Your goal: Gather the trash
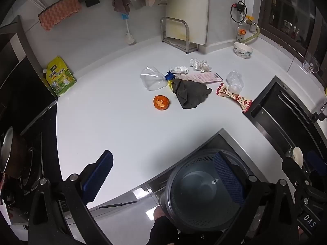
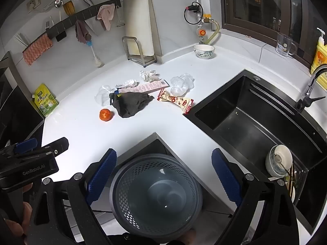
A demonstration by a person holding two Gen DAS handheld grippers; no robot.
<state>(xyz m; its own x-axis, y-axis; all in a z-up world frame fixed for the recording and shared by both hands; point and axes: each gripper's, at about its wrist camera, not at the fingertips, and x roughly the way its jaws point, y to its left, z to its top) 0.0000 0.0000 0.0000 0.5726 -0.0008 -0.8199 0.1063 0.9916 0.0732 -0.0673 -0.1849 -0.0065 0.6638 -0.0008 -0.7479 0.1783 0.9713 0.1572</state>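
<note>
Trash lies in a cluster on the white counter (image 1: 114,126): an orange peel (image 1: 161,102) (image 2: 106,115), a dark rag (image 1: 191,94) (image 2: 131,103), a crushed clear bottle (image 1: 152,78) with a blue cap, crumpled tissues (image 1: 199,64) (image 2: 148,75), a pink paper strip (image 1: 201,78), a clear plastic wad (image 1: 235,81) (image 2: 181,83) and a red snack wrapper (image 1: 235,97) (image 2: 176,100). A grey mesh bin (image 1: 201,192) (image 2: 156,194) stands on the floor below the counter corner. My left gripper (image 1: 163,175) and right gripper (image 2: 163,173) hang open above the bin, holding nothing.
A black sink (image 2: 255,118) is sunk at the right, with a bowl (image 2: 279,160) in its rack. A yellow seasoning pouch (image 1: 60,76) stands at the left by the stove. A patterned bowl (image 1: 243,50), a metal rack (image 1: 177,34) and a glass mug (image 2: 285,44) line the back.
</note>
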